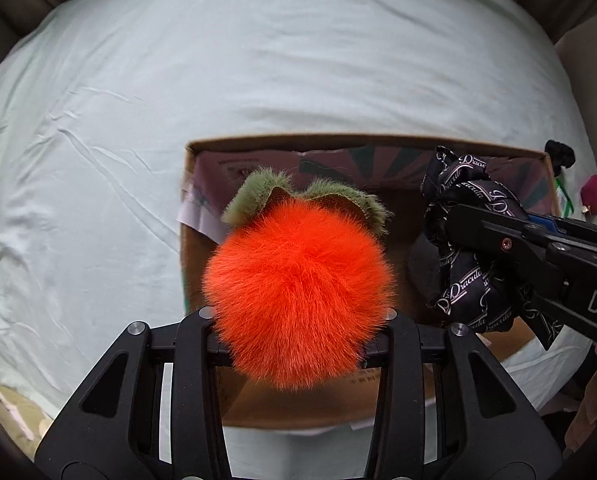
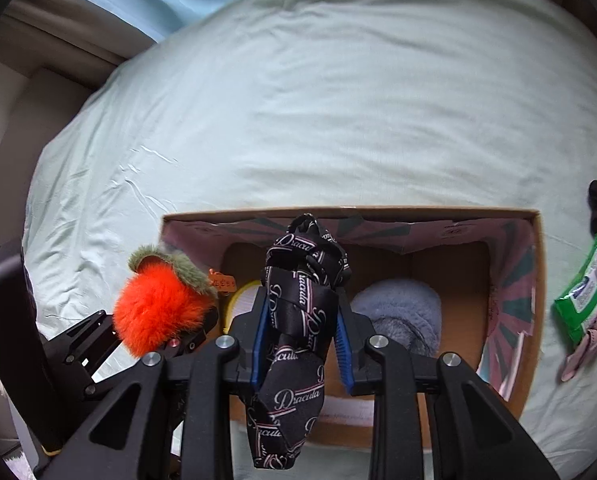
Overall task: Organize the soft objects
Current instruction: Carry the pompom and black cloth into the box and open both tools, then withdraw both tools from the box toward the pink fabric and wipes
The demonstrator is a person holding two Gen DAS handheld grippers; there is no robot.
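Box (image 2: 536,280) mouth open; towel (image 2: 398,312) fills lower right floor, bare cardboard upper right. Bed sheet (image 2: 298,120) unobstructed across upper frame.

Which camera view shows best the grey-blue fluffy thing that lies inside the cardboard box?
The right wrist view: the grey-blue fluffy thing lies in plain sight on the floor of the cardboard box. In the left wrist view the black printed fabric covers it almost wholly.

We see soft, even daylight, no glare. Bedsheet (image 1: 258,60) evenly lit; shadow inside box (image 2: 538,280). Fisheye bending strong, dark corners at rim. Right view slightly blurred toward 12 o'clock; orange pompom (image 1: 298,296) sharp.
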